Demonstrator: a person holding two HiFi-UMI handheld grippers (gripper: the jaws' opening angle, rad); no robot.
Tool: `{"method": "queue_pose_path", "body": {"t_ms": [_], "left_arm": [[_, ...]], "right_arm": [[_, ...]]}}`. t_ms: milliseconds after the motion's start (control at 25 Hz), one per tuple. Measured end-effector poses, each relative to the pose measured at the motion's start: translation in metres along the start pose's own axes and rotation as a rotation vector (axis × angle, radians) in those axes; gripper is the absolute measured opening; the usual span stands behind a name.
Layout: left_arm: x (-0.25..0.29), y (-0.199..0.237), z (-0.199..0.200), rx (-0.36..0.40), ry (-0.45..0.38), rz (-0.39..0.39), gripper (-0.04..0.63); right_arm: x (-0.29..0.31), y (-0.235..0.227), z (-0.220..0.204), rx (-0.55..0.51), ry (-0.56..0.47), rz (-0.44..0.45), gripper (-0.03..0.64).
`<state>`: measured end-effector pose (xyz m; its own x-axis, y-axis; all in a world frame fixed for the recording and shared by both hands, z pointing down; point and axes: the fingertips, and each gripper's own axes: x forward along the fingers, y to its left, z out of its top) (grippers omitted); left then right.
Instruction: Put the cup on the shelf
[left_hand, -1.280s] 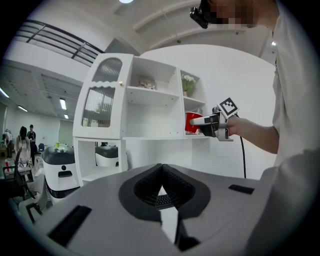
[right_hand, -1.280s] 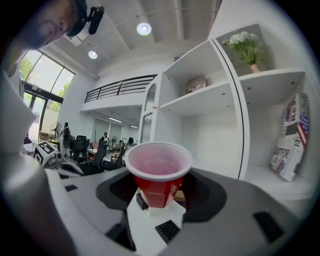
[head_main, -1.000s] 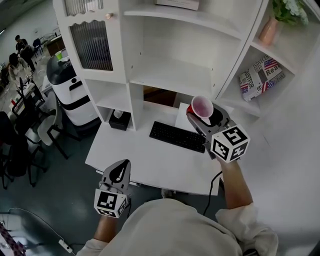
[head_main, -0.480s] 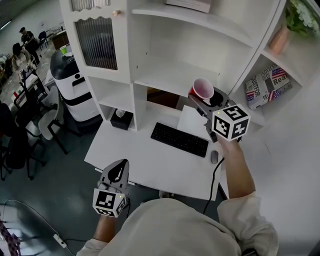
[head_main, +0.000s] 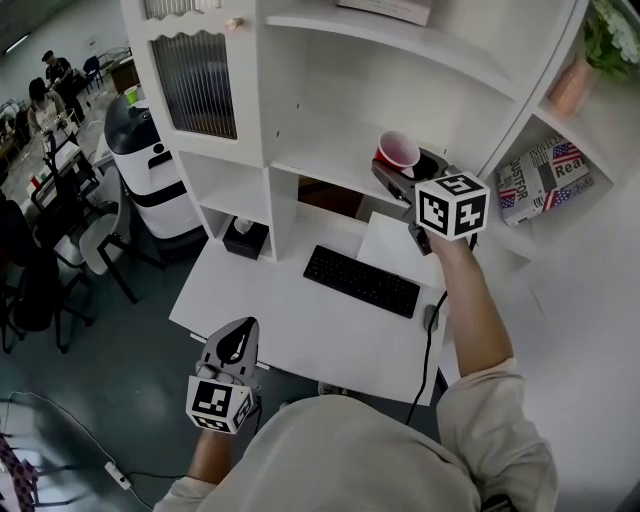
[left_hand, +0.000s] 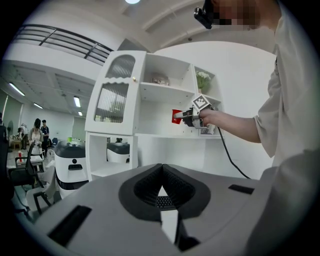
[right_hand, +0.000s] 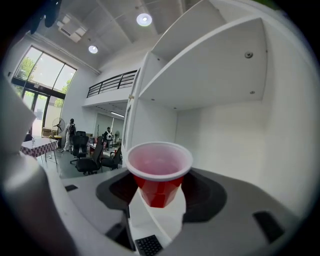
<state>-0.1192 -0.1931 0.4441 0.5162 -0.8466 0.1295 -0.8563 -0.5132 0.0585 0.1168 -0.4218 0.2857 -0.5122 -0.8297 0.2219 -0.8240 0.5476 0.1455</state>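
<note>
Glossy red plastic cup (right_hand: 159, 186); smooth matt white shelf (head_main: 330, 152).

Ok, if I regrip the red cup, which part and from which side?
The tapered wall below the rim of the red cup, from the side with jaws level, as the right gripper has it. It stands upright, mouth up, and the wider rim should stop it slipping down.

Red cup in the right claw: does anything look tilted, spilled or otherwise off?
Nothing stands out. The red cup sits upright in the right claw, rim intact, with no spill visible, held in front of the white shelf.
</note>
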Motion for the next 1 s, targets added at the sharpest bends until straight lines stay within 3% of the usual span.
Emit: {"method": "queue_pose_path", "body": {"t_ms": [1000], "left_arm": [[-0.001, 0.011, -0.014, -0.029, 0.025, 0.051, 0.002]], "right_arm": [[0.083, -0.035, -0.025, 0.054, 0.13, 0.01, 0.275]]}}
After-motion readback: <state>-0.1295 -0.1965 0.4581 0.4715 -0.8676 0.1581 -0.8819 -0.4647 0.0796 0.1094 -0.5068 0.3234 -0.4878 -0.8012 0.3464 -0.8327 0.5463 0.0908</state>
